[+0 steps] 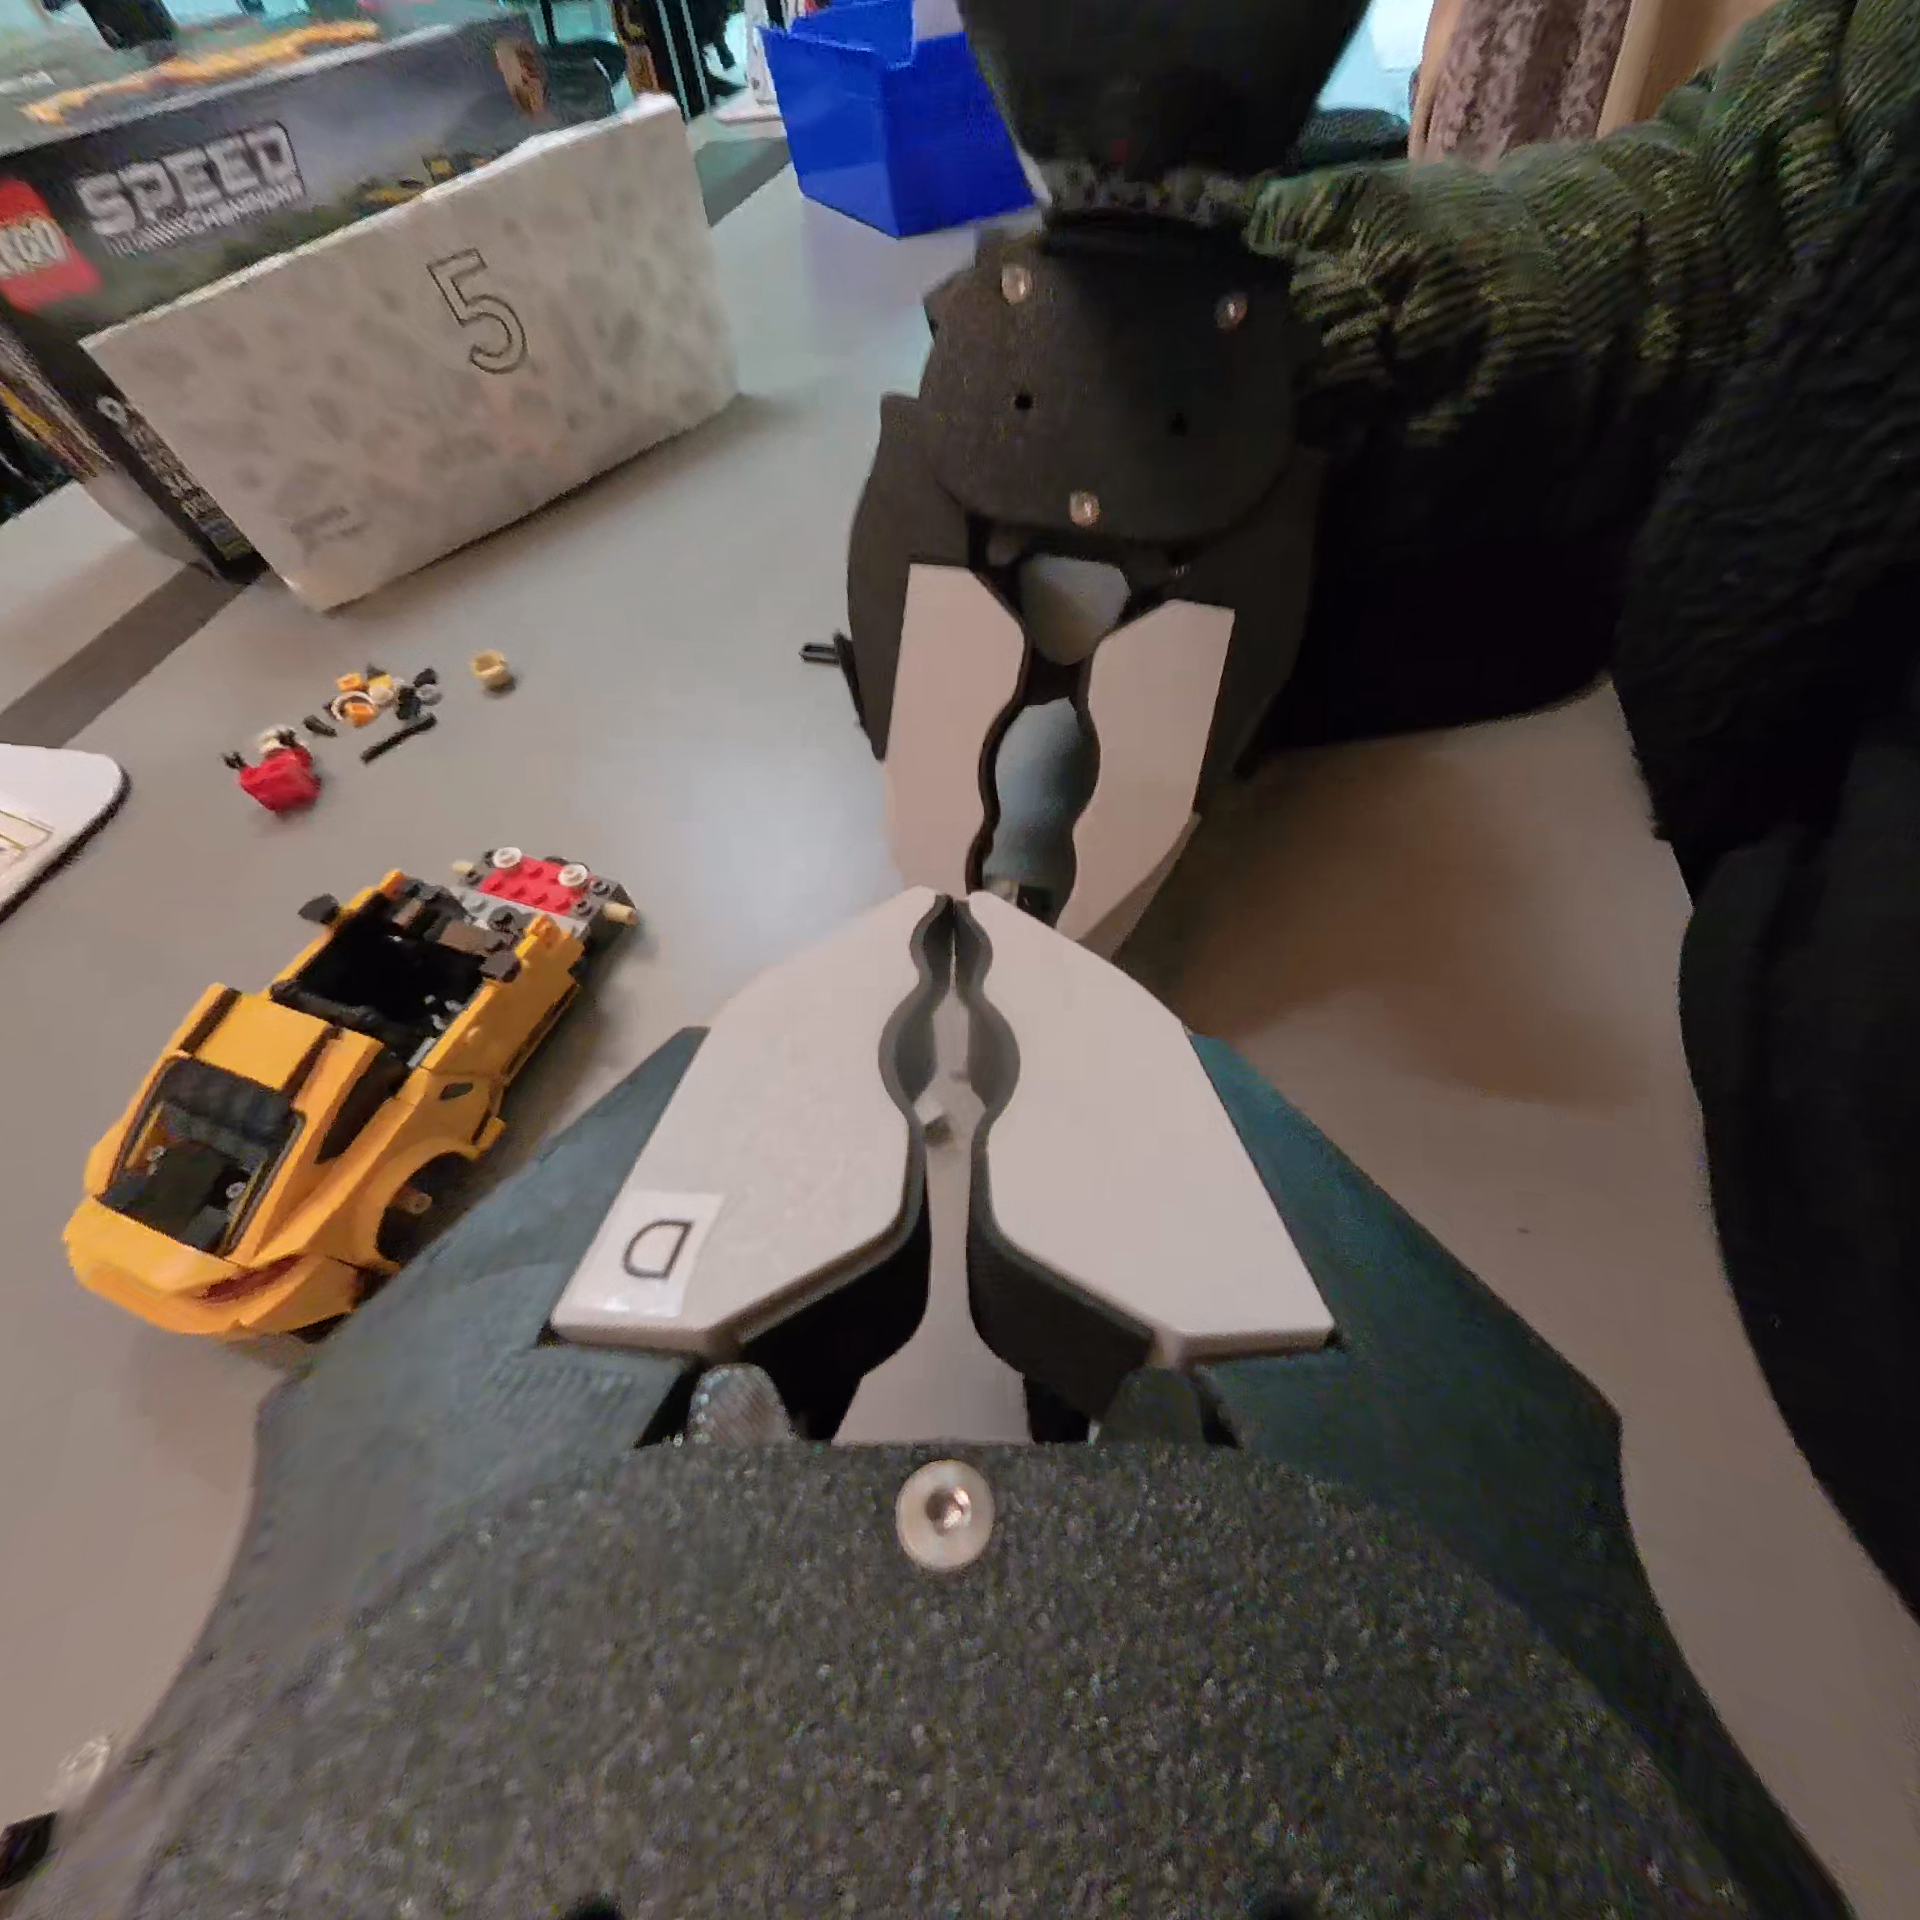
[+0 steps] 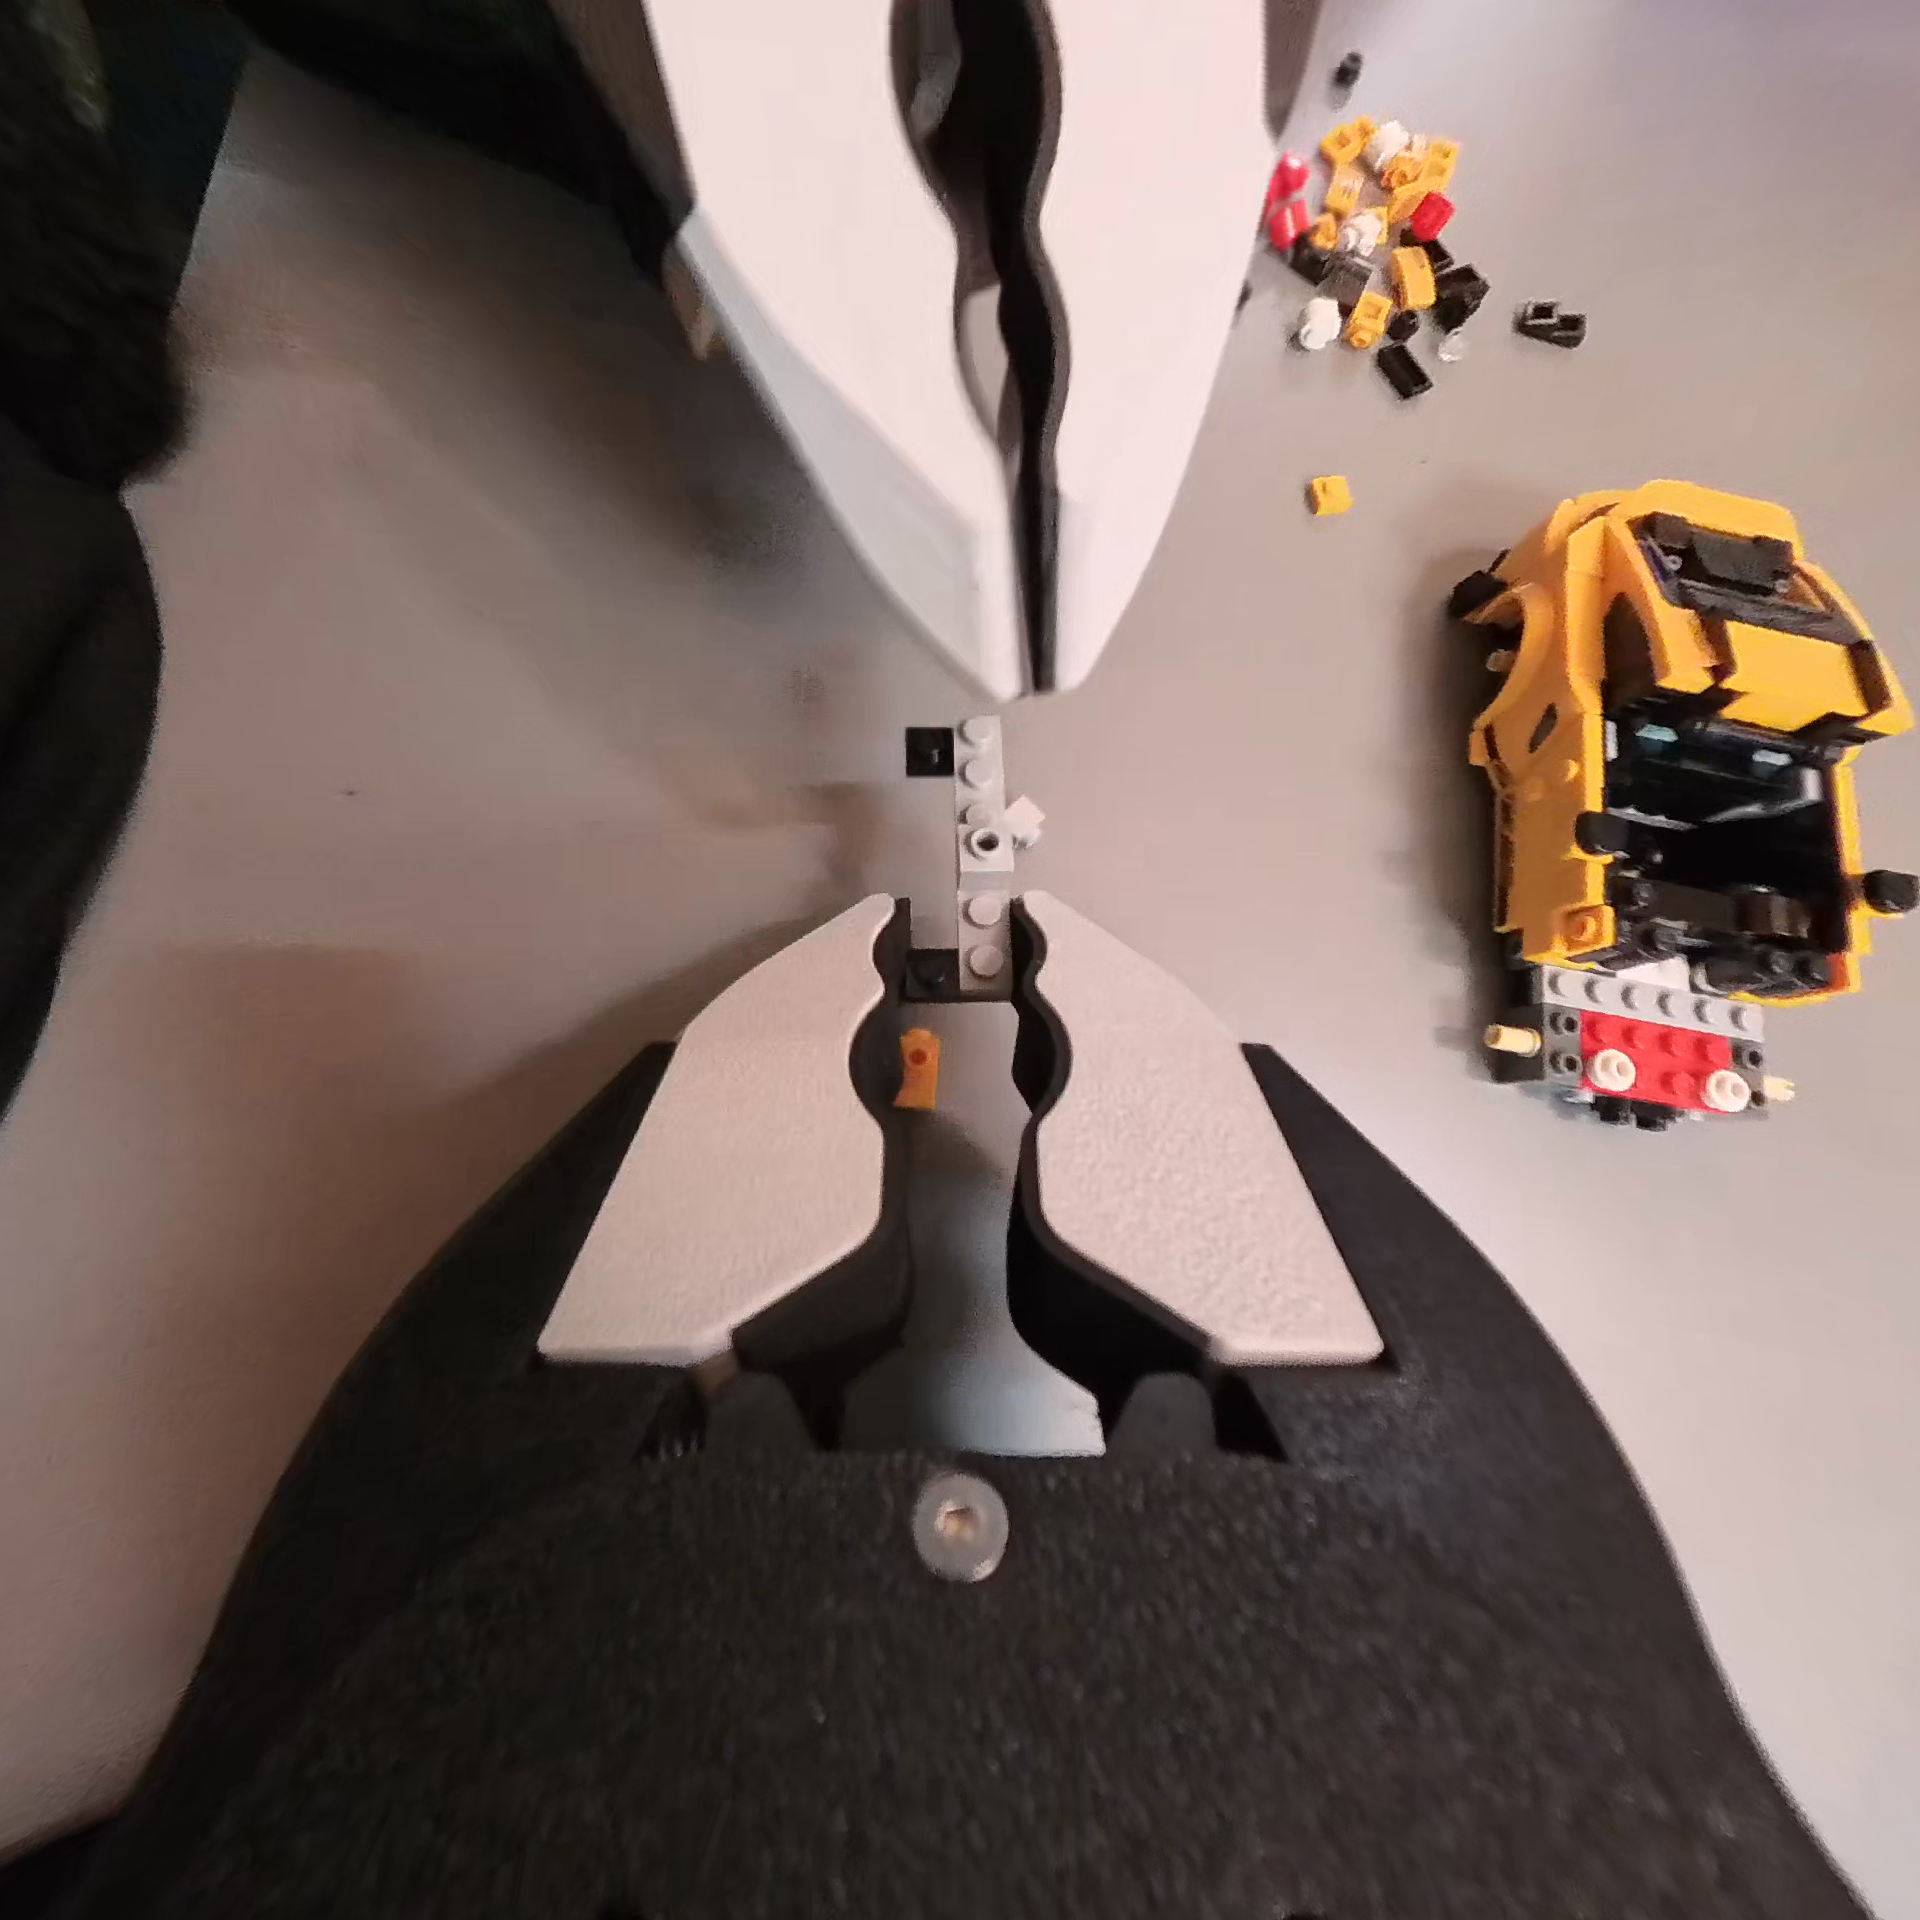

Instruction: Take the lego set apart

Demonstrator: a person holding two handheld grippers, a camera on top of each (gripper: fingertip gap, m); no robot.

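Note:
My right gripper (image 2: 956, 920) is shut on a small grey studded Lego strip (image 2: 982, 831) with black pieces (image 2: 928, 750) on its side, gripping its near end. The strip points toward my left gripper (image 2: 1029, 681), whose tips are closed together just beyond the strip's far end and do not hold it. In the left wrist view my left gripper (image 1: 951, 906) is shut, tip to tip with the right gripper (image 1: 1039, 883). The partly stripped yellow Lego car (image 1: 312, 1101) lies on the grey table (image 1: 675, 779) to the left; it also shows in the right wrist view (image 2: 1683, 790).
Loose small pieces (image 1: 364, 707) (image 2: 1371, 249) lie in a pile beyond the car. A small orange piece (image 2: 916, 1070) lies under my right fingers. A white numbered bag (image 1: 416, 343), the set's box (image 1: 208, 187) and a blue bin (image 1: 894, 125) stand at the back. A person's dark green sleeve (image 1: 1558, 312) fills the right. The grippers' ends are close to 5 centimeters from one another.

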